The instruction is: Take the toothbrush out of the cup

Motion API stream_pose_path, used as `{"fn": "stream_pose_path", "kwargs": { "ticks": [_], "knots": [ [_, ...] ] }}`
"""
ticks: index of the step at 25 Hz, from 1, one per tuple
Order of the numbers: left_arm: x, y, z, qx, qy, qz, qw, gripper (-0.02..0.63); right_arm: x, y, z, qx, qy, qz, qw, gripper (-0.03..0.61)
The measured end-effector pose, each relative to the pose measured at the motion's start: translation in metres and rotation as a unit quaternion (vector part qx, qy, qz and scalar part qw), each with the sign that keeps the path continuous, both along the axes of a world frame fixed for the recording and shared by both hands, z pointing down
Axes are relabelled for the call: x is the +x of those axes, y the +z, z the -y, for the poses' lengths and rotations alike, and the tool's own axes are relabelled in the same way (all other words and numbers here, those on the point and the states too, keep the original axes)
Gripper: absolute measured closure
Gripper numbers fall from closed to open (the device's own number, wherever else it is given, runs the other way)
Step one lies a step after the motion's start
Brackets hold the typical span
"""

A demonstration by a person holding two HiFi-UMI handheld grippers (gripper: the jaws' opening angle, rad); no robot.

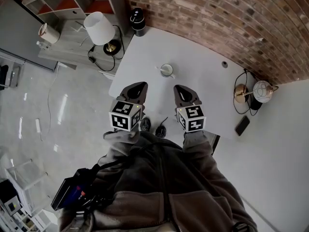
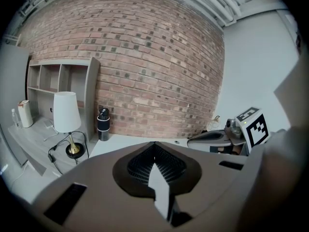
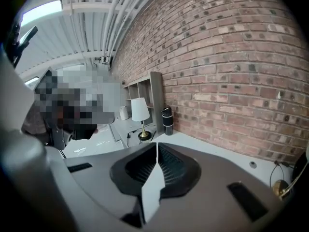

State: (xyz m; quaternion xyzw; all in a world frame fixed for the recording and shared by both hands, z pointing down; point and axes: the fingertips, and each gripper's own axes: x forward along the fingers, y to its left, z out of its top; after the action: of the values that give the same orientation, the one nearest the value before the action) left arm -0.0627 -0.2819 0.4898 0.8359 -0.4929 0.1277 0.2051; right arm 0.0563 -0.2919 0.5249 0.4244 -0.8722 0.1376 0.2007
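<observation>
While left gripper and right gripper hover over near edge of white surface, jaws of each pressed together, nothing held — cup stands apart beyond them, toothbrush stem barely discernible at its left rim

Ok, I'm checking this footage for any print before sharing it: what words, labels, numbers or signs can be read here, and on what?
No readable text anywhere in these views.
Left cube and right cube: black and white square patterns only, no letters or numbers.
Bottle, cup, phone: too small to show any print.
</observation>
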Motion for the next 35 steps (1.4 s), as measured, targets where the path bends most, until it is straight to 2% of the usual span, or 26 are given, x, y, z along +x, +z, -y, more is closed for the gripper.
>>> {"fn": "stream_pose_path", "kwargs": {
  "ticks": [12,14,20,25,35],
  "knots": [
    [-0.027,0.058,0.024,-0.065,-0.012,-0.017,0.9976,0.607,-0.037,0.076,0.043,-0.059,-0.063,-0.072,0.994,0.571],
    [-0.031,0.066,0.026,-0.073,-0.015,-0.019,0.997,0.609,-0.042,0.092,0.049,-0.073,-0.077,-0.087,0.991,0.535],
    [-0.044,0.089,0.025,-0.097,-0.029,-0.026,0.9945,0.609,-0.046,0.139,0.072,-0.103,-0.1,-0.127,0.981,0.524],
    [-0.055,0.1,0.025,-0.109,-0.036,-0.026,0.993,0.609,-0.052,0.169,0.091,-0.126,-0.117,-0.153,0.973,0.473],
    [-0.062,0.119,0.026,-0.13,-0.038,-0.029,0.9904,0.609,-0.062,0.202,0.112,-0.138,-0.143,-0.205,0.958,0.465]
  ]
}}
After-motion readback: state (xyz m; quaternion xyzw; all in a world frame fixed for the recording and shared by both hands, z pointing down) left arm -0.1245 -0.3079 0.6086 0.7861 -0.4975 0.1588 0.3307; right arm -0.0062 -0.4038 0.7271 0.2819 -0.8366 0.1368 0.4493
